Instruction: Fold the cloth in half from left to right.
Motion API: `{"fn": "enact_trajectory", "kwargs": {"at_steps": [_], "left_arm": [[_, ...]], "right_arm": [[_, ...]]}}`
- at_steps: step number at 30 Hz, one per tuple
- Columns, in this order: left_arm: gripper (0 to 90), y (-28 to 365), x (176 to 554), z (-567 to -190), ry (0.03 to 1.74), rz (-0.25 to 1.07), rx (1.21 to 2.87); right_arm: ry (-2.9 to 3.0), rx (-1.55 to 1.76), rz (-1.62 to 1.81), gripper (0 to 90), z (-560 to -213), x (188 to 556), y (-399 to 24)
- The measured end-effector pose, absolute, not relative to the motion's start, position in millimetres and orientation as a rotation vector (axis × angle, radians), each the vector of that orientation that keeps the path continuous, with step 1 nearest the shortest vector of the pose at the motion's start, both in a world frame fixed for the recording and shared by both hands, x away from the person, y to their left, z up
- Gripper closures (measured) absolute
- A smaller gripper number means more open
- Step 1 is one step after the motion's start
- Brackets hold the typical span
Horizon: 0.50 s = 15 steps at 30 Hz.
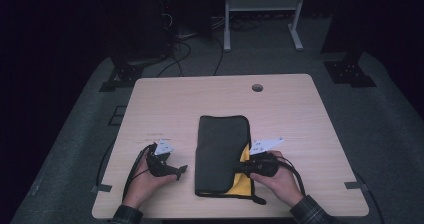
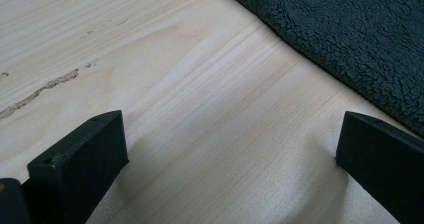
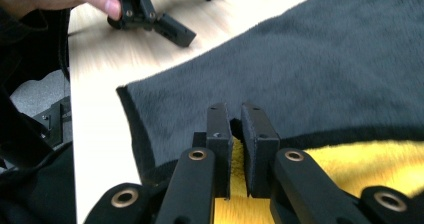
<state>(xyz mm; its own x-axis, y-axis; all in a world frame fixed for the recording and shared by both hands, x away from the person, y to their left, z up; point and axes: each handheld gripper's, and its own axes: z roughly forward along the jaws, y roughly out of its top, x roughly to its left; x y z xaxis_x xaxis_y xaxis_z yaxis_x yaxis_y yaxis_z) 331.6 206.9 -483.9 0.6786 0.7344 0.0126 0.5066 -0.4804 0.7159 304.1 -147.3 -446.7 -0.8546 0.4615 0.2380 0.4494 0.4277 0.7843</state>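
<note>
Folded dark blanket (image 1: 220, 151) sits in the lower middle of the high view, its yellow lining (image 1: 243, 176) peeking out along the right edge near the bottom. The right gripper (image 1: 239, 168) comes in from that side, and in the right gripper view its jaws are clenched on the blanket's top layer (image 3: 280, 79), dark fleece over yellow, pinched right at the edge. The left gripper (image 1: 181, 171) rests on the table (image 1: 300, 109) at lower left, jaws released and bare wood between them. This thing looks soft, light and floppy; it should drape rather than hold shape, so a corner or edge is the place to grab.
</note>
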Motion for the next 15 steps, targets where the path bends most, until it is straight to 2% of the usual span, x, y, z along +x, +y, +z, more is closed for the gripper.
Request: {"fn": "enact_trajectory", "kwargs": {"at_steps": [9,15], "left_arm": [[0.0,207,332,-484,0.947,0.418,2.187],[0.0,207,332,-484,0.947,0.419,2.186]], "right_arm": [[2.691,0.871,1.358,79.3,-460,291,-165],[2.665,0.848,1.400,72.5,-454,286,-175]]}}
